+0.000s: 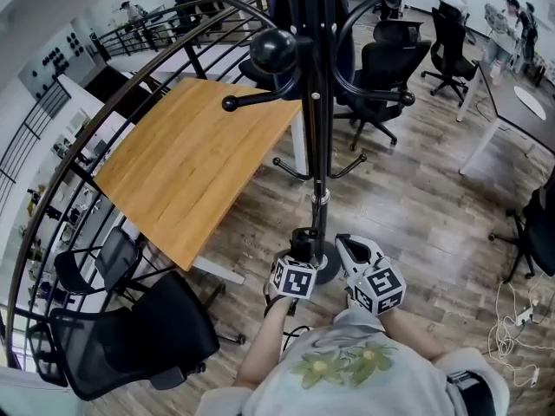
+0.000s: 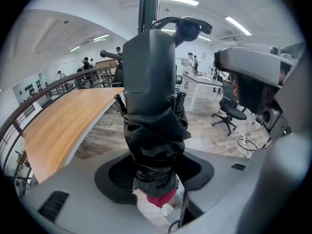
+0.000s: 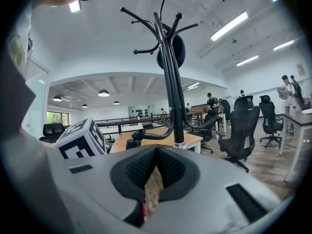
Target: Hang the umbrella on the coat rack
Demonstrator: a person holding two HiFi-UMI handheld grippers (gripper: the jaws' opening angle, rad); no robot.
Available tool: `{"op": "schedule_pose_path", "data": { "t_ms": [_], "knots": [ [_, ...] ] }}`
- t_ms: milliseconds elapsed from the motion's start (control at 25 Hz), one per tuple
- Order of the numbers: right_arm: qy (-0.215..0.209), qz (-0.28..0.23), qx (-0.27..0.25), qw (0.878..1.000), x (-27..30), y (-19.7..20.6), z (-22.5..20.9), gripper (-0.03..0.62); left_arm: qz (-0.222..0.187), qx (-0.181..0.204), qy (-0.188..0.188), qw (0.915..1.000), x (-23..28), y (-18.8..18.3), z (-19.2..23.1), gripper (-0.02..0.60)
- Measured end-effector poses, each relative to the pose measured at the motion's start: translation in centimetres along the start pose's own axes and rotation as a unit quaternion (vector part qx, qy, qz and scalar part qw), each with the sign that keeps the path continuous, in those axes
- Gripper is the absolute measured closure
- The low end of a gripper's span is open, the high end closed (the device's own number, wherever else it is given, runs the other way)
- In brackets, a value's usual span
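left gripper (image 2: 154, 172) jaws clamp the folded umbrella (image 2: 148, 82) mid-bundle — light, with soft, slippery fabric (probably a stiff shaft inside); right gripper (image 3: 155, 172) jaws pressed together, empty.

Left gripper (image 1: 300, 248) fingers clamped on umbrella (image 2: 151, 130), pointing down; right gripper (image 1: 349, 248) fingers closed, empty.

Cropped and covered
Cut off at head view's upper edge: coat rack (image 1: 319, 146) top; sunk unseen between jaws: umbrella (image 2: 153, 130) lower end.
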State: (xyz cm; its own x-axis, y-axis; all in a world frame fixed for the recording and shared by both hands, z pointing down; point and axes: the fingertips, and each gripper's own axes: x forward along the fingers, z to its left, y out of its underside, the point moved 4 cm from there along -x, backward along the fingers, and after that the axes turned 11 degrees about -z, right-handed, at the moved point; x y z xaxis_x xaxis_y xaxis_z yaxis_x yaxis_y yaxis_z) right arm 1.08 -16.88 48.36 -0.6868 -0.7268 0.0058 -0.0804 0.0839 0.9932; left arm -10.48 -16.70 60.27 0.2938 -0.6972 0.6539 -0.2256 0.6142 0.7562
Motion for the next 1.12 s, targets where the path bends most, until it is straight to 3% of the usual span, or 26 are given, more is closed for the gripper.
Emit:
{"op": "schedule_pose_path", "data": {
  "t_ms": [1120],
  "knots": [
    [-0.015,0.017,0.017,1.000,-0.7,1.1,0.1,0.589,0.011,0.012,0.004,0.9999,0.4,2.0,-2.3,0.353]
  ]
}}
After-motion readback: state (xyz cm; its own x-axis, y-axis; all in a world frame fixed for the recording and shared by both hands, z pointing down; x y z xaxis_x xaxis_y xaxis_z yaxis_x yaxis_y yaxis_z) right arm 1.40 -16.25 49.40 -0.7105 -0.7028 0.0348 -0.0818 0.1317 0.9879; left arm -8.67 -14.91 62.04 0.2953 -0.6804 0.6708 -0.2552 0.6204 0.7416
